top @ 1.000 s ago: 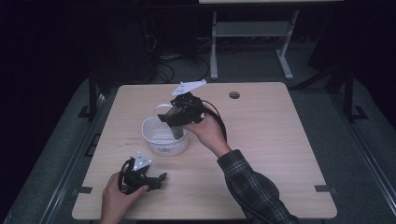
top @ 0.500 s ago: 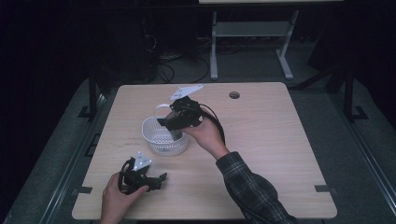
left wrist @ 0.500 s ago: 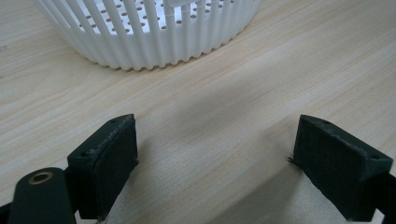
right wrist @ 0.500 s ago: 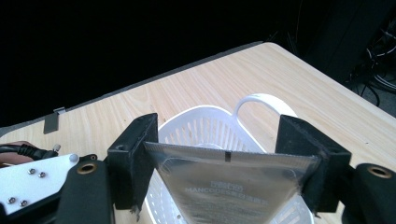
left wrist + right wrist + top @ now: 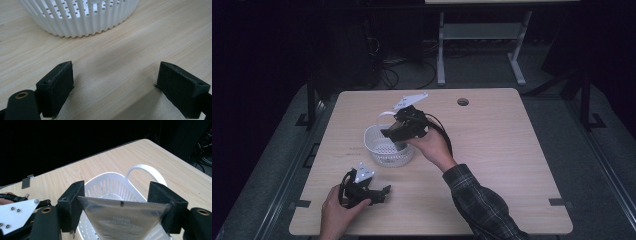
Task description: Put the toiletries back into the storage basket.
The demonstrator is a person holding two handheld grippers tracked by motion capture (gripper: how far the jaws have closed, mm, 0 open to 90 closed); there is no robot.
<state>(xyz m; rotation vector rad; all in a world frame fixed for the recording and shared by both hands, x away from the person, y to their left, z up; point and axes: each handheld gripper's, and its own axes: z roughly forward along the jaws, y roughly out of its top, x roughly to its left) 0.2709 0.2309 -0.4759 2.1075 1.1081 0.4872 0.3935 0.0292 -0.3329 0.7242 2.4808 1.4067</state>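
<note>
A white slotted basket (image 5: 384, 149) with a loop handle (image 5: 147, 170) stands on the wooden table (image 5: 512, 150), left of the middle. Directly above it my right gripper (image 5: 390, 134) is shut on a flat silver pouch (image 5: 122, 220), and the pads (image 5: 72, 205) press its two top corners. The pouch hangs point-down over the basket's inside (image 5: 110, 185). My left gripper (image 5: 382, 190) rests low at the table's front left, held by a hand. Its jaws (image 5: 115, 82) stand open on bare wood, a little short of the basket wall (image 5: 75, 22).
A round cable hole (image 5: 463, 102) sits near the table's far edge. Behind the table stand a metal frame (image 5: 477, 45) and cables on the dark floor. Bare wood stretches to the right of my plaid sleeve (image 5: 477, 200).
My right gripper has shifted slightly left and down toward the basket with the pouch in it. The left gripper has stayed put.
</note>
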